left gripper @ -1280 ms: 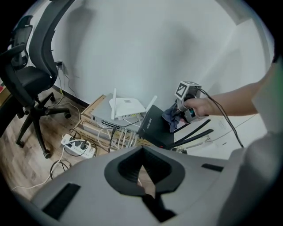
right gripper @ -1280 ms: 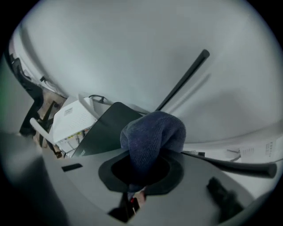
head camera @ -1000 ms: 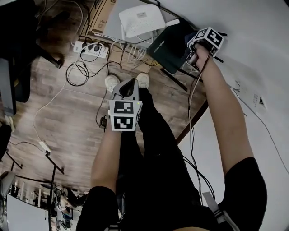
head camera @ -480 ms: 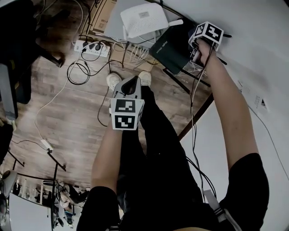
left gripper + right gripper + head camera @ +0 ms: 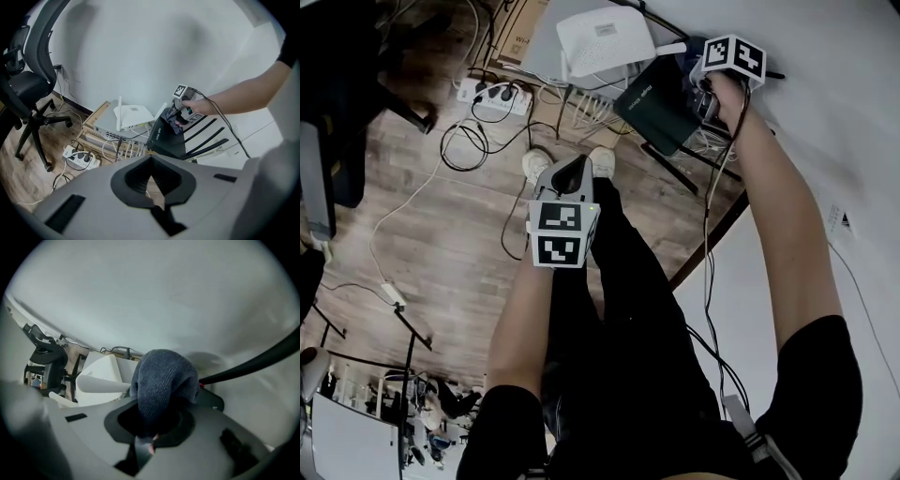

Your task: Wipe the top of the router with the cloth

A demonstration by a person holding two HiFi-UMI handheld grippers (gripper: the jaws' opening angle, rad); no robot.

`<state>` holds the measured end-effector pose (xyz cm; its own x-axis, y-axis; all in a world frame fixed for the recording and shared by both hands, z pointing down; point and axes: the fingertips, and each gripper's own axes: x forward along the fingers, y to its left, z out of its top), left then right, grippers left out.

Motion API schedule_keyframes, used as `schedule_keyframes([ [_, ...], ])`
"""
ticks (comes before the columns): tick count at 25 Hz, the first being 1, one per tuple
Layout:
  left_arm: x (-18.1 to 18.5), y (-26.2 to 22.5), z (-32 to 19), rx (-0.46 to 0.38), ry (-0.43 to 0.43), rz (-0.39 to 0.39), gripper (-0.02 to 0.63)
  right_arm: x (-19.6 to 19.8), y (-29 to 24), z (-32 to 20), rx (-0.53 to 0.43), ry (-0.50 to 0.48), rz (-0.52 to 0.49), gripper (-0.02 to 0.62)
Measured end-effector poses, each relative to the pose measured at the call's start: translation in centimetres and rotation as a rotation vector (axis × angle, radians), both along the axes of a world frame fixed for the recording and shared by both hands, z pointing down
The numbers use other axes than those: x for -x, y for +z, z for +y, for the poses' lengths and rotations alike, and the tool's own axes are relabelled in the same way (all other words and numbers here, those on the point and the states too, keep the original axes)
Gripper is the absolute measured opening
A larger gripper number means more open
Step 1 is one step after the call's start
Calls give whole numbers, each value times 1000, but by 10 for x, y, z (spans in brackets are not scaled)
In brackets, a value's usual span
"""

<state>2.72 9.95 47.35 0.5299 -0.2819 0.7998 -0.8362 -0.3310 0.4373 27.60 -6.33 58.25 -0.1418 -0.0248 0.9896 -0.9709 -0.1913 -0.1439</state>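
A black router (image 5: 659, 97) with long antennas (image 5: 206, 136) stands on the floor against a white wall, next to a white router (image 5: 598, 39). My right gripper (image 5: 705, 94) is shut on a dark blue cloth (image 5: 164, 380) and presses it onto the black router's upper end (image 5: 168, 136). In the left gripper view the cloth (image 5: 177, 121) bunches under the right gripper's marker cube. The cloth hides most of the black router in the right gripper view, where the white router (image 5: 101, 376) lies just to the left. My left gripper (image 5: 572, 176) hangs over the person's legs, shut, holding nothing.
A white power strip (image 5: 492, 97) and loose cables (image 5: 459, 150) lie on the wood floor left of the routers. The white router rests on a grey switch box (image 5: 108, 129) with many plugged cables. An office chair (image 5: 28, 84) stands at far left. The person's shoes (image 5: 534, 164) are near the cables.
My right gripper has slid the cloth a little along the black router's top toward the wall. The left gripper has stayed in place.
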Motion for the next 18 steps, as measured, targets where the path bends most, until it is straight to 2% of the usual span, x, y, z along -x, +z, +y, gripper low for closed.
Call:
schedule_keyframes([
  [10, -3, 0, 14, 0, -31, 0, 12, 39, -6, 21, 12, -106, -64, 46],
  [14, -3, -1, 18, -6, -46, 3, 12, 55, -7, 39, 45, -78, -149, 44],
  [18, -3, -2, 20, -9, -47, -3, 12, 71, -8, 55, 61, -136, -200, 44],
])
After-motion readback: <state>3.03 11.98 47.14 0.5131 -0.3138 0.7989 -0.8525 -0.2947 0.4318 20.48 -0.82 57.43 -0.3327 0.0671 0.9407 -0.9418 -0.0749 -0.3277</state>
